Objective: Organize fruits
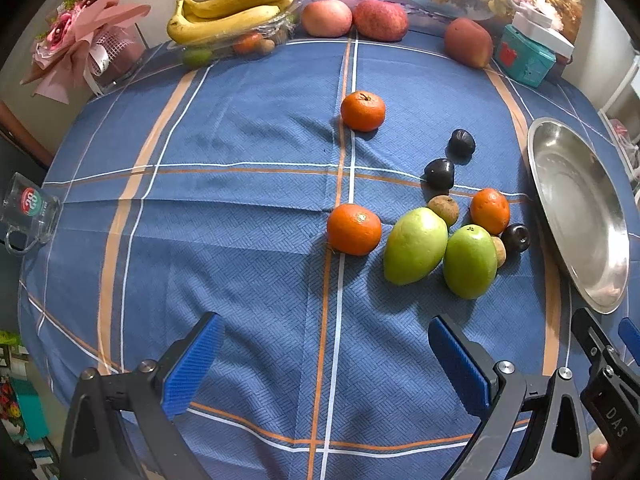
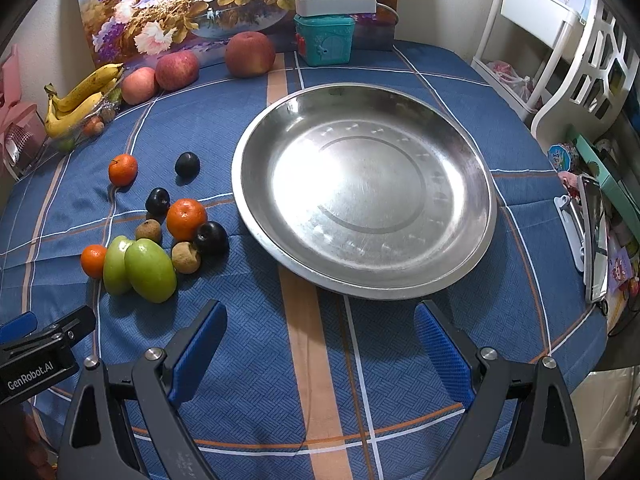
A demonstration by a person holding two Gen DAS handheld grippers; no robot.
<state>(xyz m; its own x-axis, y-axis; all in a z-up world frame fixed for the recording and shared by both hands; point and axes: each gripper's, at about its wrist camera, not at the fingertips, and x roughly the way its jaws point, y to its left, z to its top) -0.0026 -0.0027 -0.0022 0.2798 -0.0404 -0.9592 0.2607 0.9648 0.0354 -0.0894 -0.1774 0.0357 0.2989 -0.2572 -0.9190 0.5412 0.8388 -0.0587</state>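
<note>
Loose fruit lies on the blue checked tablecloth: two green mangoes, three oranges, three dark plums and two small brown fruits. An empty steel plate sits to their right. My left gripper is open and empty, above the cloth in front of the fruit. My right gripper is open and empty, just in front of the plate's near rim.
Bananas in a clear tray, three apples and a teal box stand at the back. A glass mug sits at the left edge. A phone lies at the right edge.
</note>
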